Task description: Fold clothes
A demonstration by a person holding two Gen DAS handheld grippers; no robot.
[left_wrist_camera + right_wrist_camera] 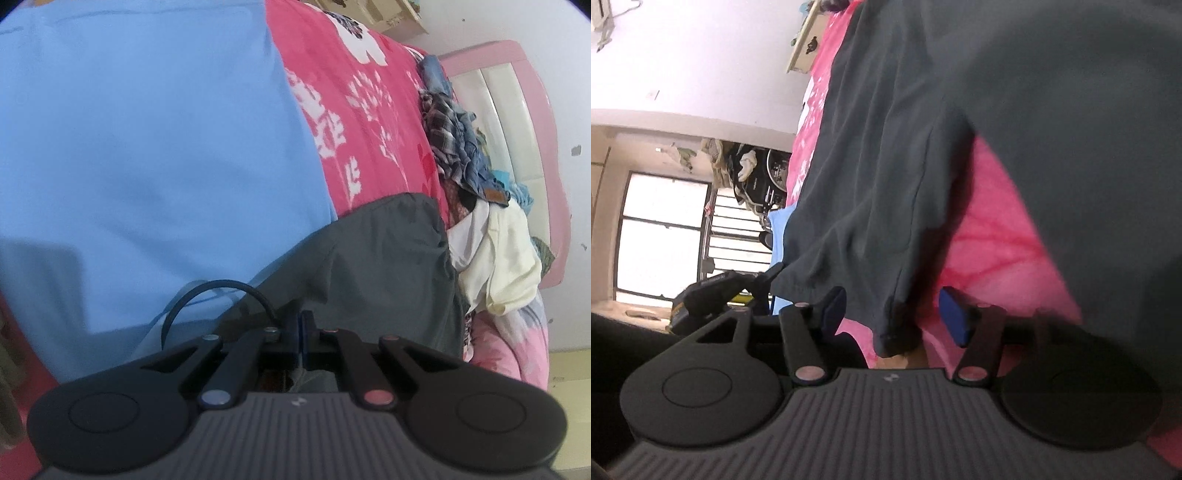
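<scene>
The left gripper [303,332] is pinched tight on an edge of the dark grey garment [376,258], which runs ahead of it over the pink flowered bedspread [354,122], with a blue garment [140,147] to its left. The right gripper [894,314] stands half open, a grey hem hanging loose between its jaws, ungripped. This looks like mid-fold, one corner let go; next the right needs a fresh edge. Only the left view shows the heap of unfolded clothes [480,206] beyond.
</scene>
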